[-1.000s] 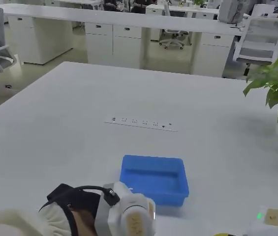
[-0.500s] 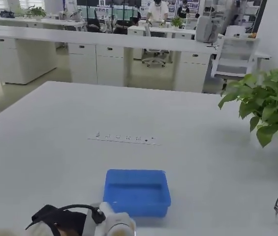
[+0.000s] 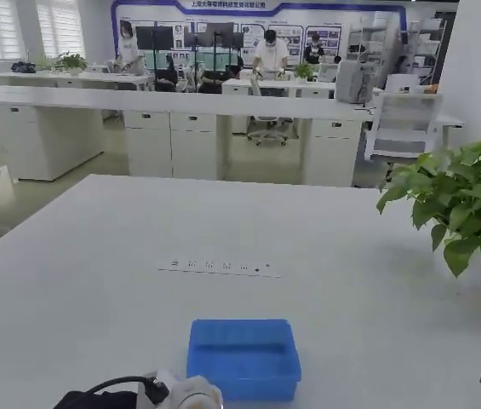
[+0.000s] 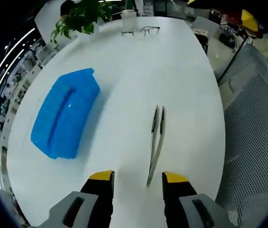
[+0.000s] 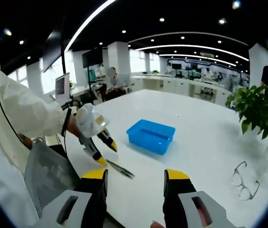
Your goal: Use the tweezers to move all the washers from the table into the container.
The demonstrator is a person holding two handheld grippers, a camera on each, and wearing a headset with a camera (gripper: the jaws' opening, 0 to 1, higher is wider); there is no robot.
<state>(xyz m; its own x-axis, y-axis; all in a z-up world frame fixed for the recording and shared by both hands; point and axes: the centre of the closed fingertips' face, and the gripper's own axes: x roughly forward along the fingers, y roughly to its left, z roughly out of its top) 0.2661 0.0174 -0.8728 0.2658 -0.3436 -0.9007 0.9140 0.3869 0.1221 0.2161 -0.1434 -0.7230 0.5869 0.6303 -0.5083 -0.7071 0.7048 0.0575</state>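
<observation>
Tweezers (image 4: 152, 159) lie flat on the white counter (image 4: 171, 71), arms nearly shut, pointing away from the left tool (image 4: 138, 176). Their joined end sits between that tool's two yellow-tipped jaws, nearer the right-hand one. The jaws are spread apart and pinch nothing; whether the closer jaw touches the tweezers cannot be told.

In the left gripper view the blue container (image 4: 65, 114) rests on the counter to the left of the tweezers, well apart, with bare counter between. The right gripper view shows the container beyond the tweezers and the left tool, which a hand in a white sleeve (image 5: 20, 114) holds tilted down at the counter's near edge.

The right tool (image 5: 136, 175) hangs above the counter's edge, its jaws spread wide and holding nothing, with the tweezers ahead between them.

Glasses (image 5: 244, 180) lie farther along the counter, near a potted plant (image 5: 254, 107). A grey mesh chair (image 4: 257, 133) stands beside the counter.
</observation>
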